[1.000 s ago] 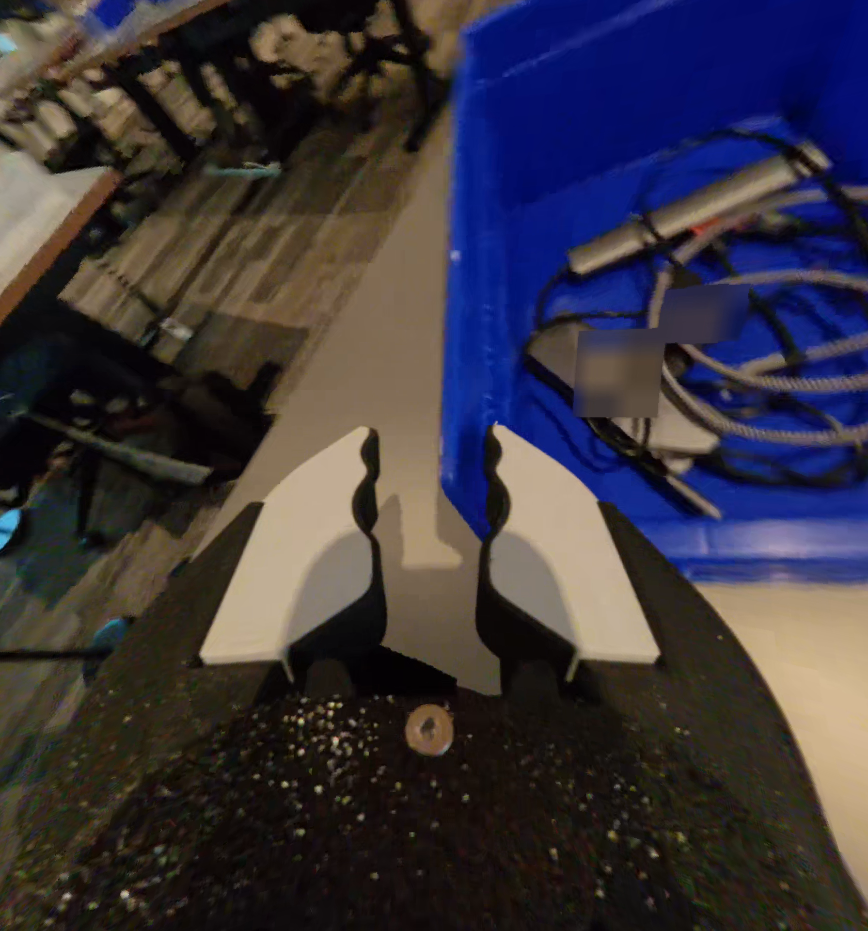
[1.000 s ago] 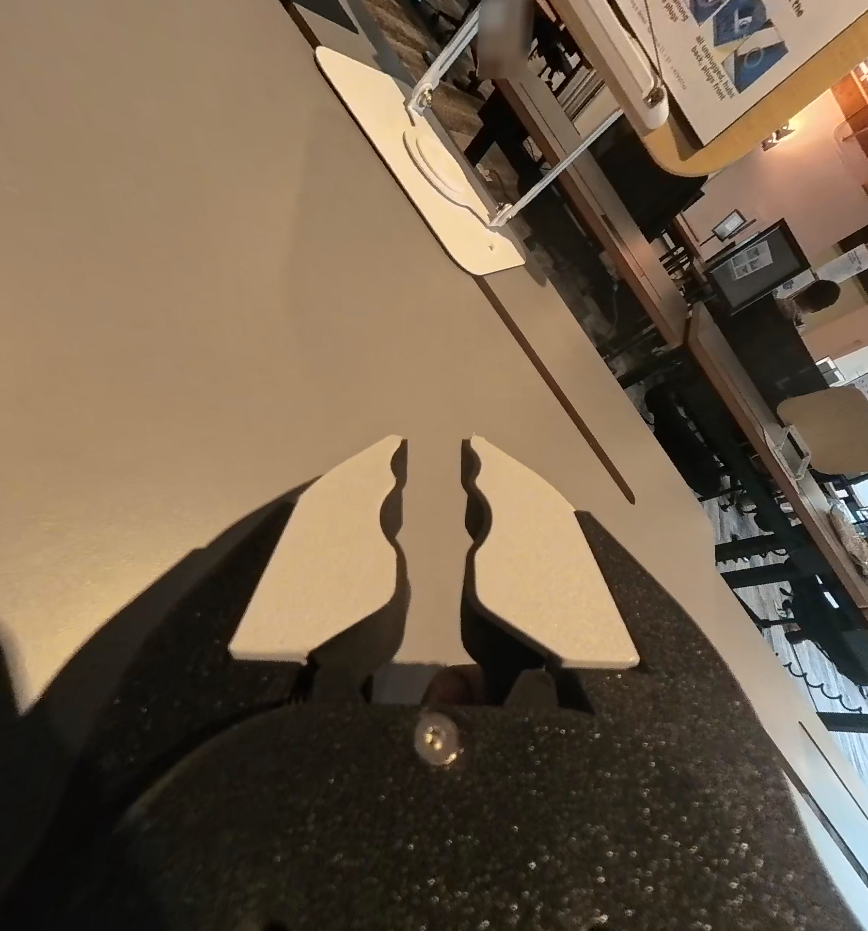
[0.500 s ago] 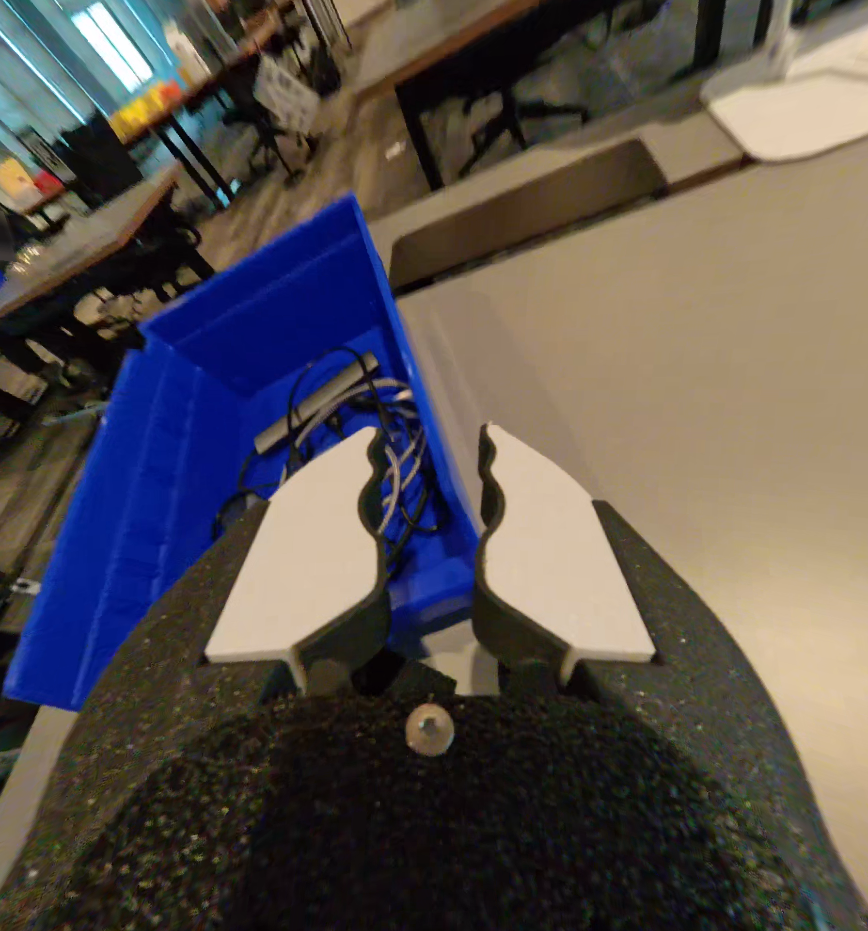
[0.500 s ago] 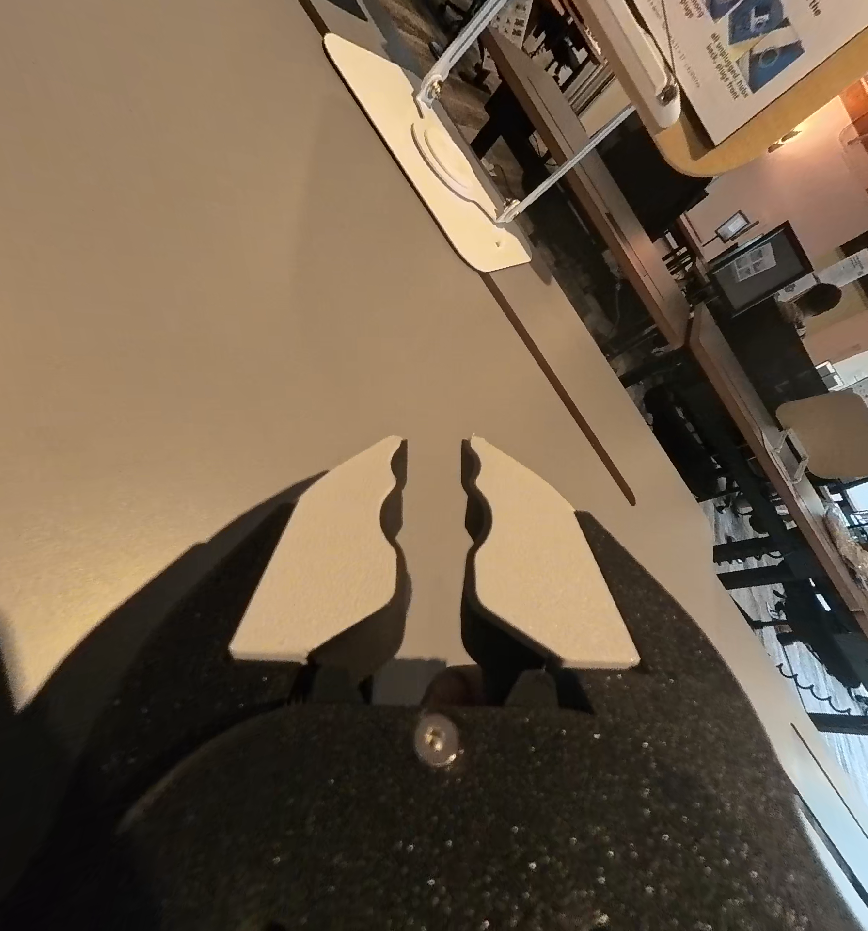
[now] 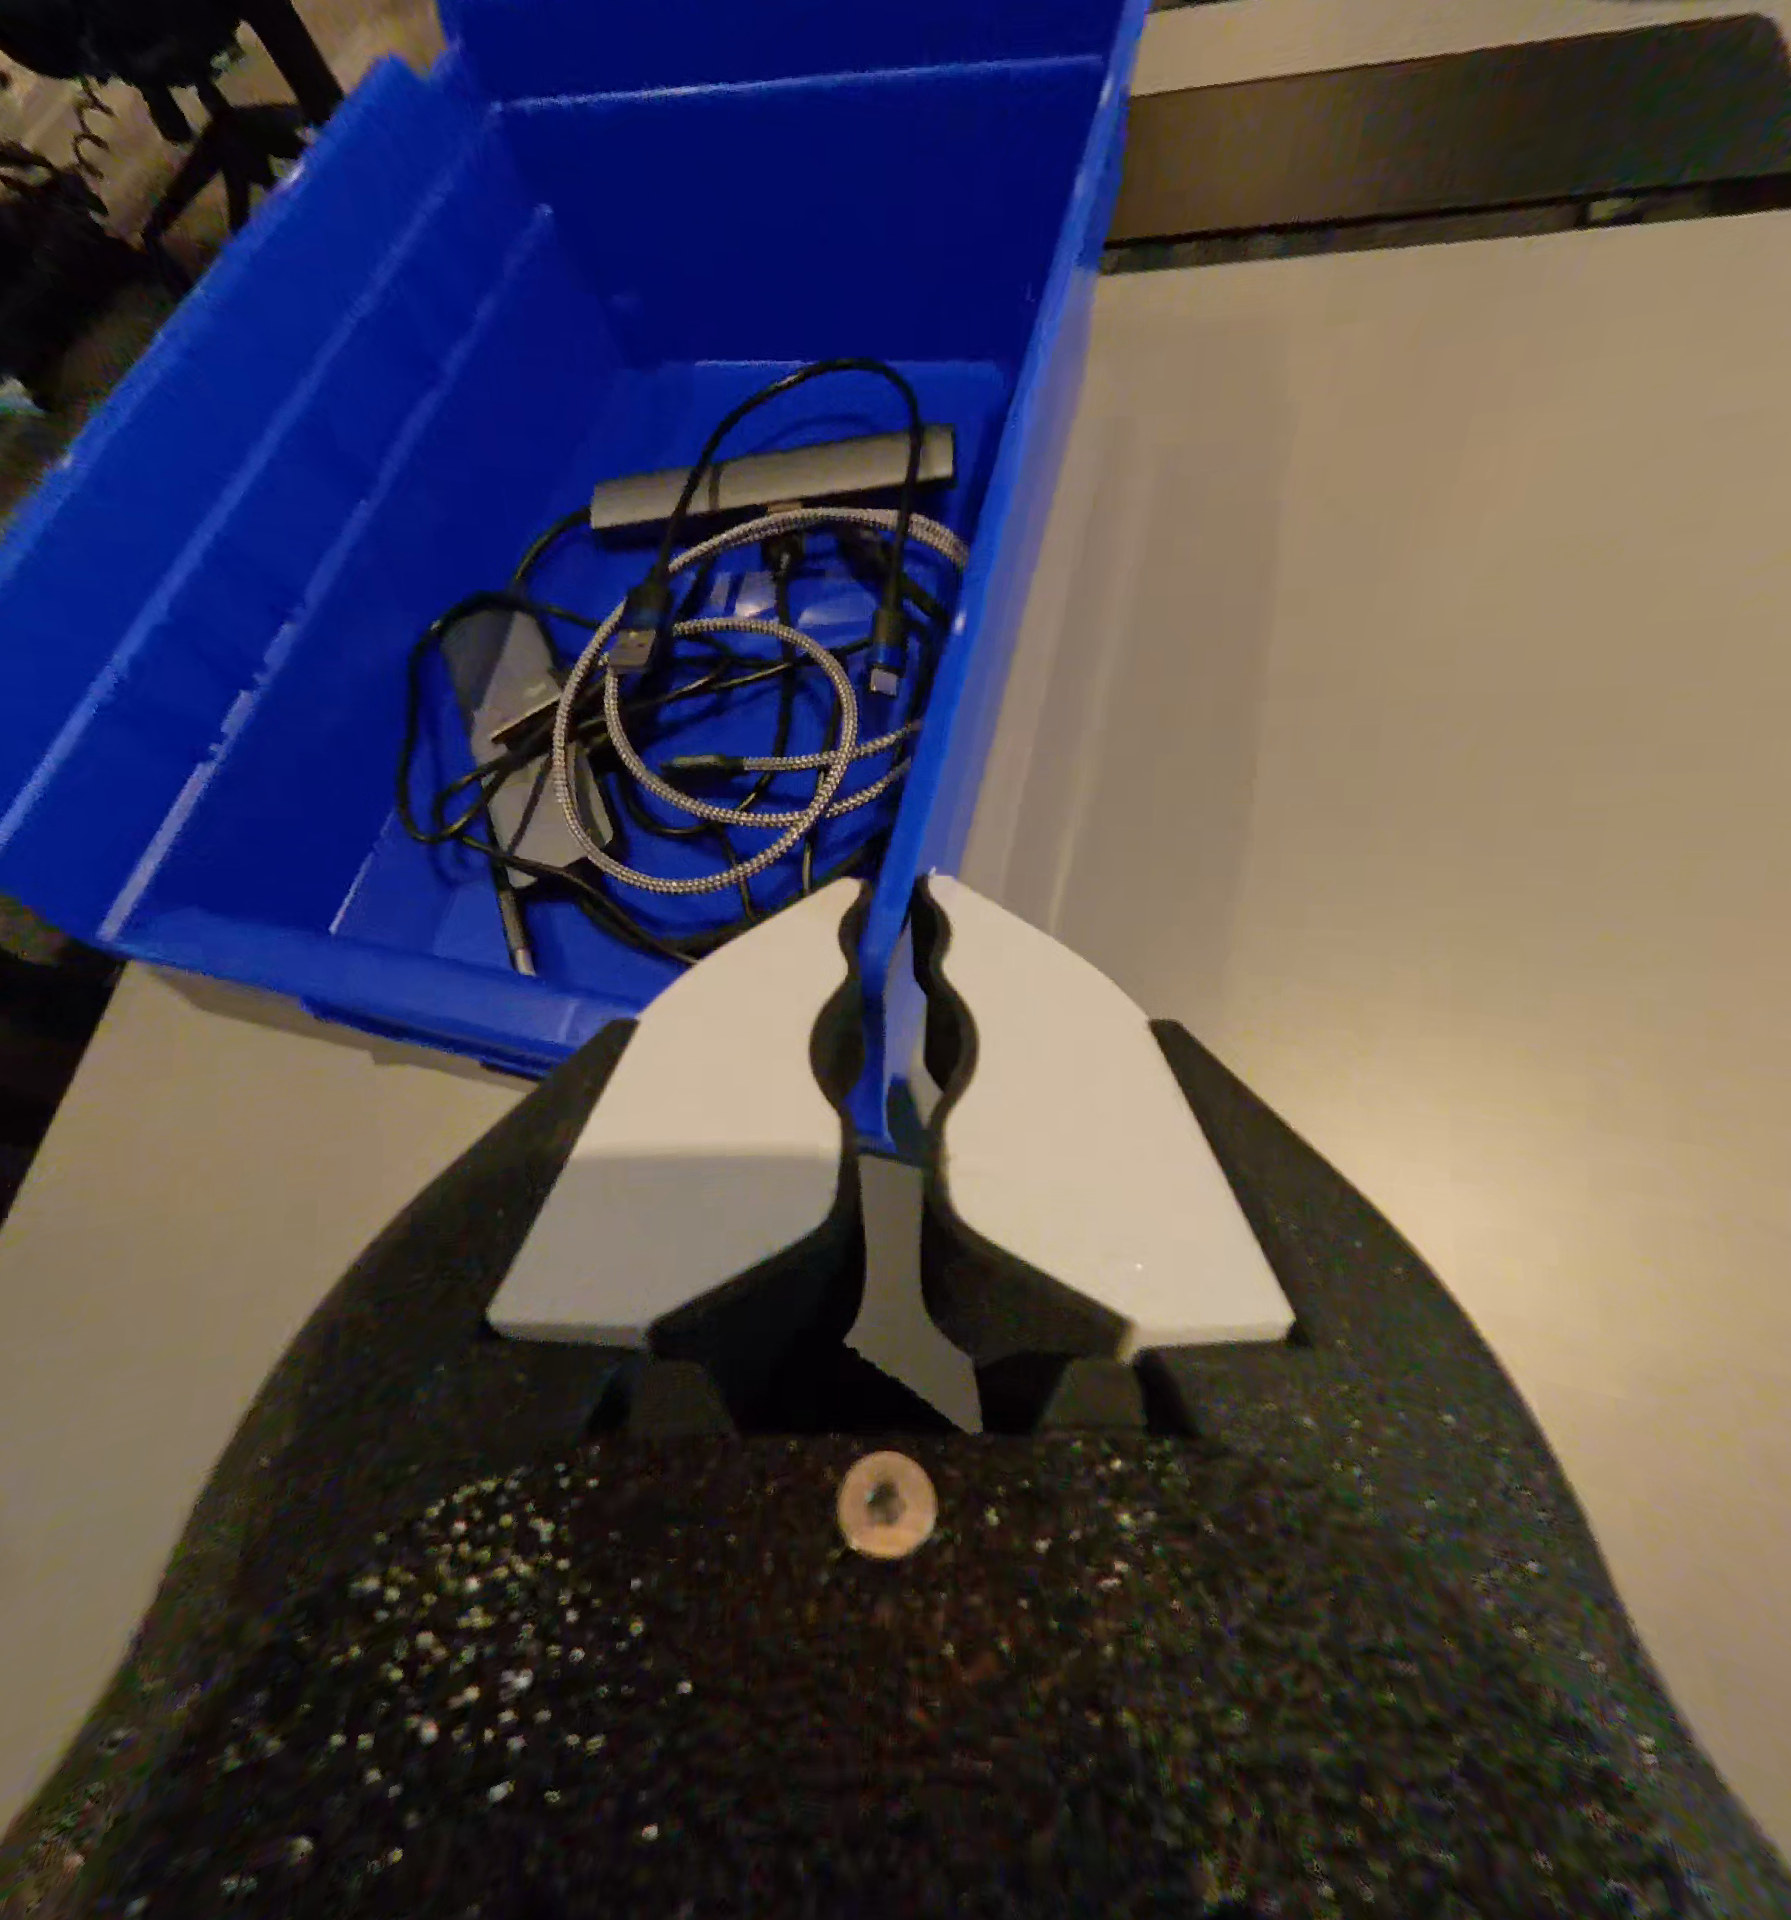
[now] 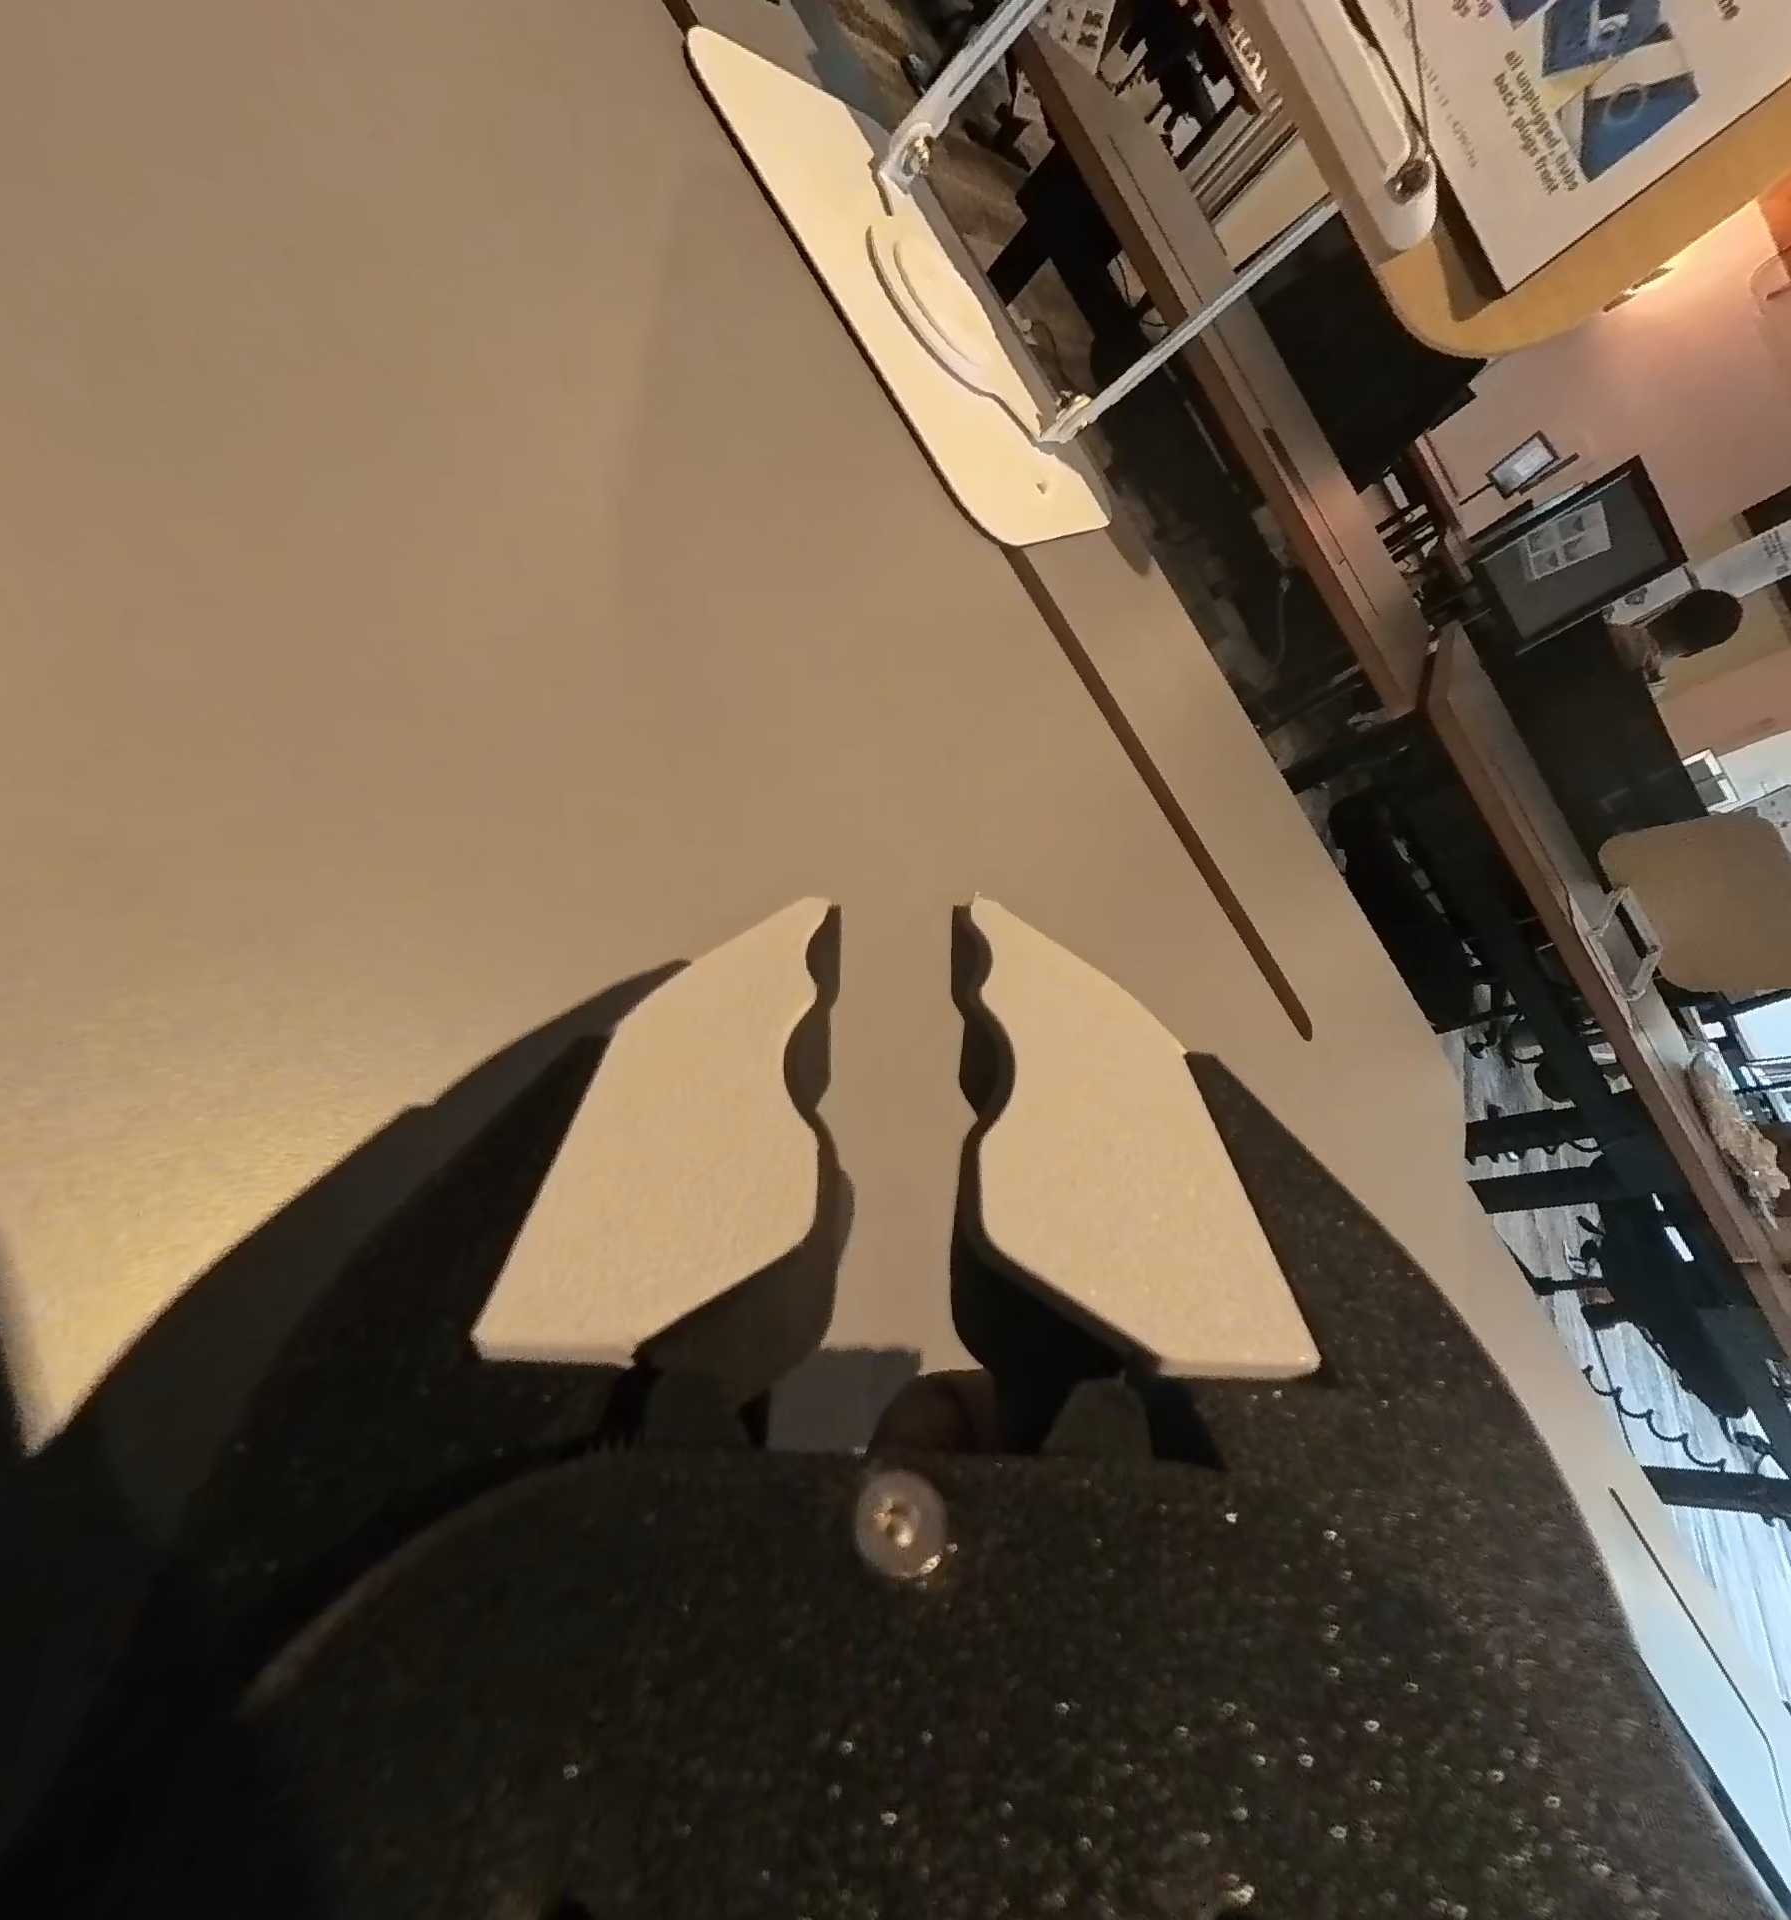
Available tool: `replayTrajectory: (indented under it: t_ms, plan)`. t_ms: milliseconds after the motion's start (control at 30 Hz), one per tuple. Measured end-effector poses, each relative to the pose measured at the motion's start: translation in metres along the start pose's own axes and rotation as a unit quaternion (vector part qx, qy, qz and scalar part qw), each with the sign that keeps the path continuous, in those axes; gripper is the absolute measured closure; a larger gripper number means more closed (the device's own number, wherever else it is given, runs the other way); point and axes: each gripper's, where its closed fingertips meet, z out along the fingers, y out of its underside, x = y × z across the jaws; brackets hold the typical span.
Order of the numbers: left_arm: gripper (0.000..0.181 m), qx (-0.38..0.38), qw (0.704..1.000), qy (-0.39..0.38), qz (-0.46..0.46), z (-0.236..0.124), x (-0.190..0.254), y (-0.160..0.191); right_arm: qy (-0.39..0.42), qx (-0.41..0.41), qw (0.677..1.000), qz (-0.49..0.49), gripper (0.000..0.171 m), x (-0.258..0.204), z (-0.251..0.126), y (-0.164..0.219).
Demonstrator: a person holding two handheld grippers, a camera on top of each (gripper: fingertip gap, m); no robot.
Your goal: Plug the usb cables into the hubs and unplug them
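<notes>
A blue bin (image 5: 247, 520) stands on the beige table (image 5: 1442, 727) in the left wrist view. It holds a long grey hub (image 5: 766, 483), a second grey hub (image 5: 512, 675), a braided cable (image 5: 704, 873) and black cables with USB plugs (image 5: 642, 639), all tangled together. My left gripper (image 5: 888, 899) is at the bin's near right corner. Its jaws are almost closed, with the bin's blue wall in the narrow gap. My right gripper (image 6: 893, 914) is slightly open and empty, low over bare table (image 6: 351, 520).
A white flat base plate (image 6: 870, 270) with thin metal rods sits at the table's far edge. A narrow dark slot (image 6: 1171, 810) runs along the table beyond my right gripper. A dark recess (image 5: 1442, 135) lies behind the bin. Desks and chairs stand past the table. The left gripper's tips are roughly 60 cm from the right gripper's.
My left gripper swung from the bin's left side around to its near right corner, and its jaws narrowed onto the wall. My right gripper stayed almost still.
</notes>
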Motion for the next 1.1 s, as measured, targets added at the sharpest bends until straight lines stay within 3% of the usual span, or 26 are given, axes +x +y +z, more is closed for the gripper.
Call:
replayTrajectory:
  t_ms: [433, 567, 667, 767, 833, 867, 933, 1033, 1100]
  plan:
    - [0.178, 0.002, 1.0, 0.017, 0.014, -0.017, 0.008, 0.01, 0.001, -0.003, 1.0, 0.0, 0.151, 0.001, 0.0, 0.001]
    - [0.158, 0.044, 0.999, -0.008, 0.014, -0.021, -0.001, -0.002, -0.008, 0.026, 0.998, 0.057, 0.15, 0.012, -0.012, -0.011]
    - [0.148, 0.129, 0.991, -0.013, 0.018, -0.036, 0.0, -0.029, -0.088, 0.029, 0.983, 0.161, 0.145, 0.005, -0.028, -0.022]
    - [0.149, 0.209, 0.977, -0.018, 0.046, -0.053, 0.012, -0.054, -0.21, 0.028, 0.947, 0.241, 0.128, -0.025, -0.06, -0.04]
    - [0.152, 0.239, 0.968, 0.0, 0.074, -0.06, 0.031, -0.065, -0.226, 0.064, 0.938, 0.256, 0.127, -0.033, -0.081, -0.057]
    - [0.154, 0.246, 0.965, 0.011, 0.092, -0.061, 0.042, -0.068, -0.241, 0.069, 0.932, 0.26, 0.135, -0.039, -0.089, -0.063]
    - [0.155, 0.25, 0.959, 0.019, 0.134, -0.062, 0.062, -0.072, -0.265, 0.067, 0.924, 0.267, 0.124, -0.045, -0.1, -0.068]
    - [0.157, 0.248, 0.949, 0.019, 0.193, -0.062, 0.084, -0.072, -0.277, 0.1, 0.907, 0.3, 0.122, -0.037, -0.115, -0.084]
    - [0.157, 0.24, 0.946, 0.029, 0.216, -0.059, 0.095, -0.069, -0.283, 0.078, 0.915, 0.276, 0.121, -0.044, -0.121, -0.084]
